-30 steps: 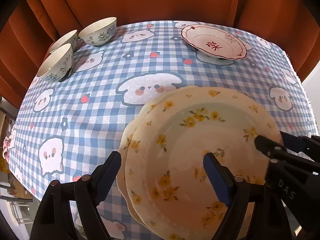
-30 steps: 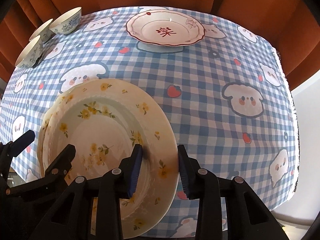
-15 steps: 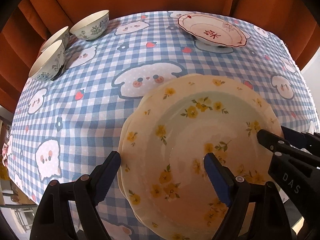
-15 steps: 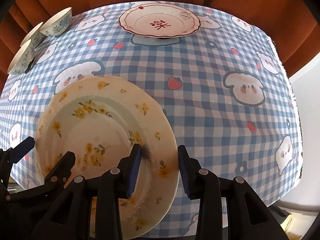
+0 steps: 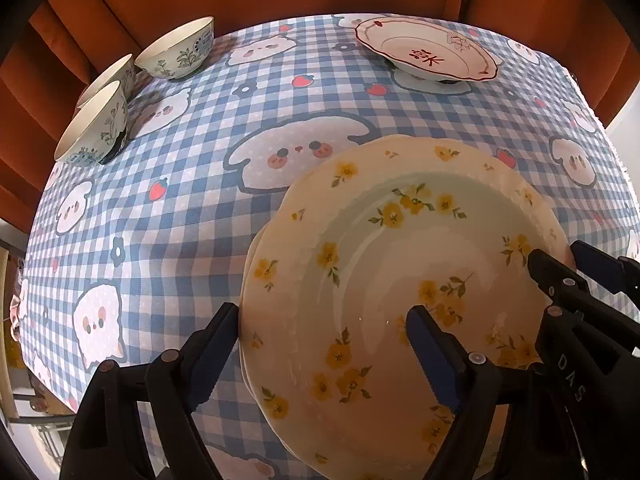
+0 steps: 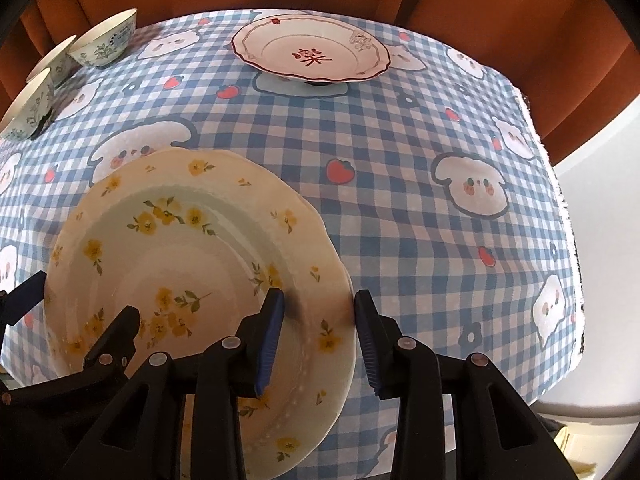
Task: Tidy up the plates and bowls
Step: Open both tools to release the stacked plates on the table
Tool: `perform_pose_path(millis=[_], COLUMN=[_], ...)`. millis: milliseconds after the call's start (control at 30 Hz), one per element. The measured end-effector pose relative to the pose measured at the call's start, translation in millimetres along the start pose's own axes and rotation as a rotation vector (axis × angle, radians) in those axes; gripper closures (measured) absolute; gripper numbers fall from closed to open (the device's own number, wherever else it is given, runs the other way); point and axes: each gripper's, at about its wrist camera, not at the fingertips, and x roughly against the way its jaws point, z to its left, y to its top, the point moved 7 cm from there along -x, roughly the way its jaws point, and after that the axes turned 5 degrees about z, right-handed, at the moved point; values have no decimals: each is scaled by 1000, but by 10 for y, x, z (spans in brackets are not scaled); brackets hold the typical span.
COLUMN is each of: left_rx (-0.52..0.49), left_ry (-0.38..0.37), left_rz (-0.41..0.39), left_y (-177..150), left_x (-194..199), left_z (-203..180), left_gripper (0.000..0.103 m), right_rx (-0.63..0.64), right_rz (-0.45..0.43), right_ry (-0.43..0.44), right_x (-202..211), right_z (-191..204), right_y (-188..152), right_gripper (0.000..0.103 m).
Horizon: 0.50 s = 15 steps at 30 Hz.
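At the bottom of the right wrist view, the right gripper (image 6: 318, 330) straddles the right rim of a cream plate with yellow flowers (image 6: 180, 264), its jaws fairly narrow, one blue pad inside the rim and one outside; whether the pads truly press the rim cannot be told. In the left wrist view, the left gripper (image 5: 324, 354) stands wide across the same plate's left side, one pad just outside the edge and the other over the well, not clamping it. The flowered plate sits on at least one matching plate, whose edge peeks out at lower left. Beyond, on the blue checked tablecloth (image 5: 192, 216), a red-trimmed plate (image 5: 426, 54) waits alone at upper right, and three bowls (image 5: 176, 50) sit unstacked at upper left. The sorting looks partly done: the flowered plates are stacked, the rest remains.
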Motion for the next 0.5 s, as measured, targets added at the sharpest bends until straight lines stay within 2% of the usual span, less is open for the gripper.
perform_pose_path(millis=[200, 400, 500], left_rx=[3, 40, 45], left_ry=[16, 20, 20], left_rz=[1, 12, 9], left_y=[-6, -25, -38], left_x=[-41, -56, -15], left_z=[1, 18, 63], left_gripper=[21, 19, 18], right_rx=[12, 25, 22], right_rz=[-39, -56, -44], right_ry=[-35, -10, -6], right_x=[18, 24, 24], right_z=[32, 30, 11], right_y=[-13, -26, -33], right_gripper=[63, 60, 50])
